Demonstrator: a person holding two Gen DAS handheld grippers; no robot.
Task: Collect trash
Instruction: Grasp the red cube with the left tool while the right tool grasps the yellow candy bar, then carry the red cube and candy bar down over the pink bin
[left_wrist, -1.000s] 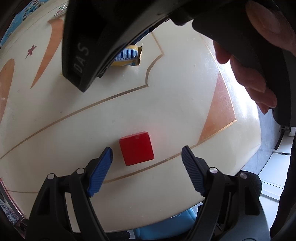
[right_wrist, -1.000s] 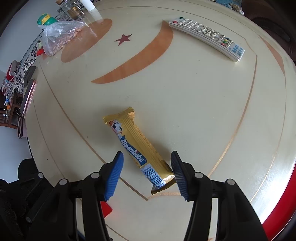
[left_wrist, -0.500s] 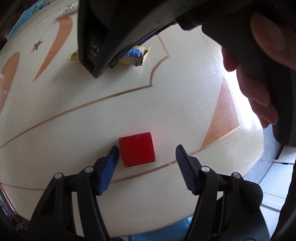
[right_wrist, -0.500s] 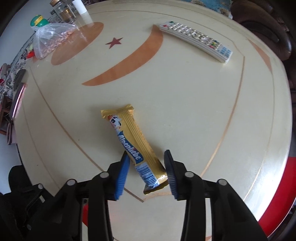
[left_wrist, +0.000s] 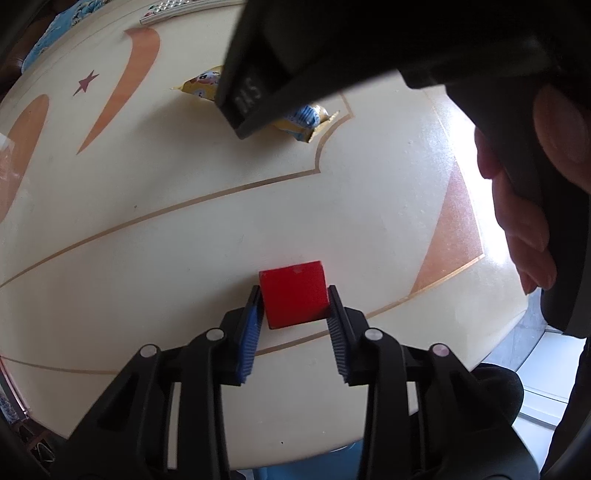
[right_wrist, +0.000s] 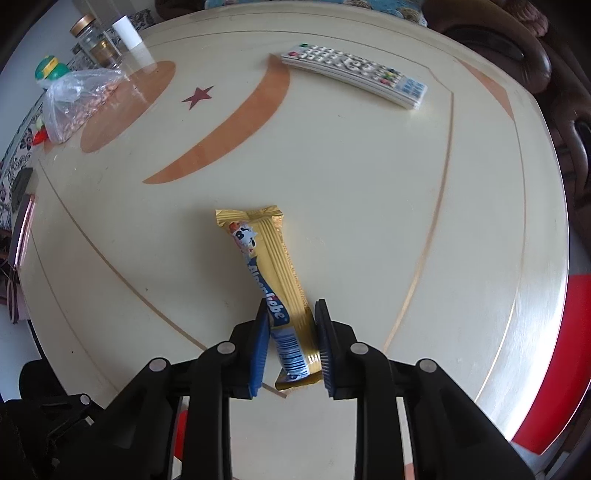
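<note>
A red cube lies on the cream round table. My left gripper is shut on it, one blue pad against each side. A gold snack wrapper with a cow picture lies lengthwise on the table. My right gripper is shut on its near end, pads pressing both long edges. In the left wrist view the wrapper shows partly behind the right gripper's black body.
A white remote control lies at the far side. A clear plastic bag, a glass jar and a green toy stand far left. The table edge runs close behind both grippers. The person's hand is at right.
Both grippers closed from open: the left onto the red cube, the right onto the wrapper's near end. Both moved slightly forward.
</note>
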